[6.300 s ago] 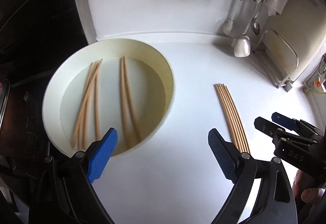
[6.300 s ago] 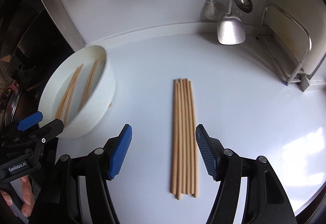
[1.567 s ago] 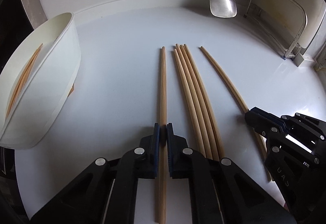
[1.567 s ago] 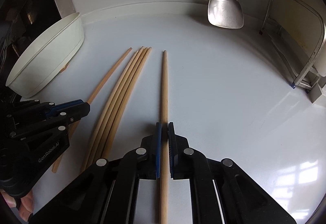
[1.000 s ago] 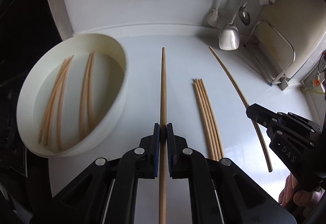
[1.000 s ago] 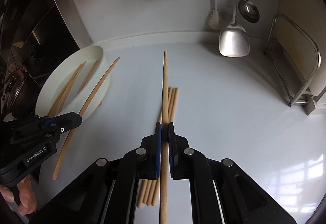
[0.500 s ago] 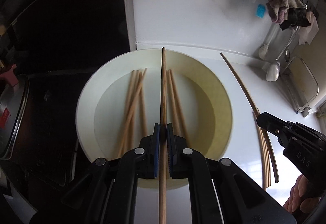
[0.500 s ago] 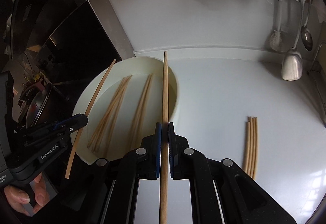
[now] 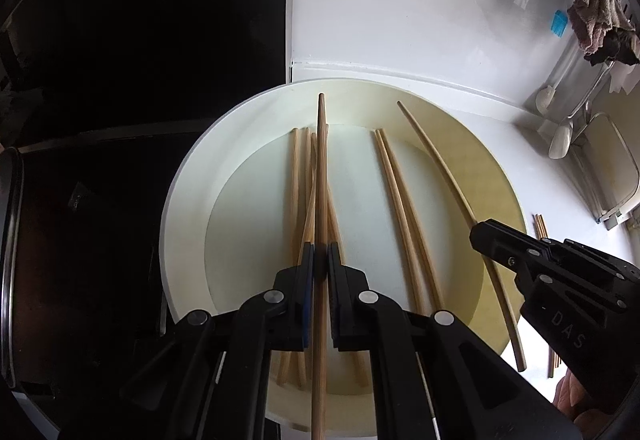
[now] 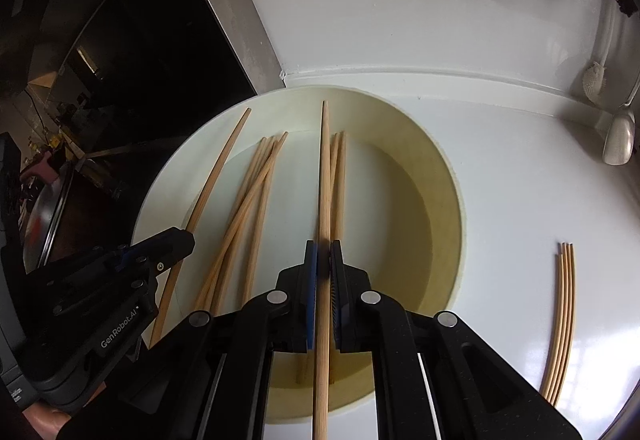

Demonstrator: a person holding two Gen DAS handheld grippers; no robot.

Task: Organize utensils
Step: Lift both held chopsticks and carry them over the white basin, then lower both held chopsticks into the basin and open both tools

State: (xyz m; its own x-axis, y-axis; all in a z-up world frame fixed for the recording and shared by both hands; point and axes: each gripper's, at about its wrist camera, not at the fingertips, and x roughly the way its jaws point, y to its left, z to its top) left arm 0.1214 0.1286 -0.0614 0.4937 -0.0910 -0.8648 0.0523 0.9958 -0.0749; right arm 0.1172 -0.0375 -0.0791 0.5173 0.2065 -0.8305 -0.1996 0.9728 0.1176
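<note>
A round white bowl point(image 9: 180, 200) fills the left wrist view, with several wooden chopsticks point(image 9: 396, 200) lying in it. My left gripper point(image 9: 319, 252) is shut on one chopstick point(image 9: 320, 168), which points over the bowl's far rim. My right gripper point(image 10: 323, 252) is shut on another chopstick point(image 10: 325, 168) above the same bowl point(image 10: 448, 176). Each gripper shows in the other's view: the right gripper point(image 9: 478, 236) at the right with its chopstick point(image 9: 440, 168), the left gripper point(image 10: 188, 238) at the left with its chopstick point(image 10: 218, 176). A few chopsticks point(image 10: 562, 312) lie on the white counter to the right.
A dark hob with a metal pot point(image 10: 48, 216) lies left of the bowl. Utensils point(image 10: 618, 140) and cloths point(image 9: 596, 24) hang on the back wall at right, near a wire rack point(image 9: 616, 176). The white wall stands just behind the bowl.
Both grippers have moved left from the counter to above the bowl, each still shut on its chopstick. The loose chopsticks on the counter now lie far to the right.
</note>
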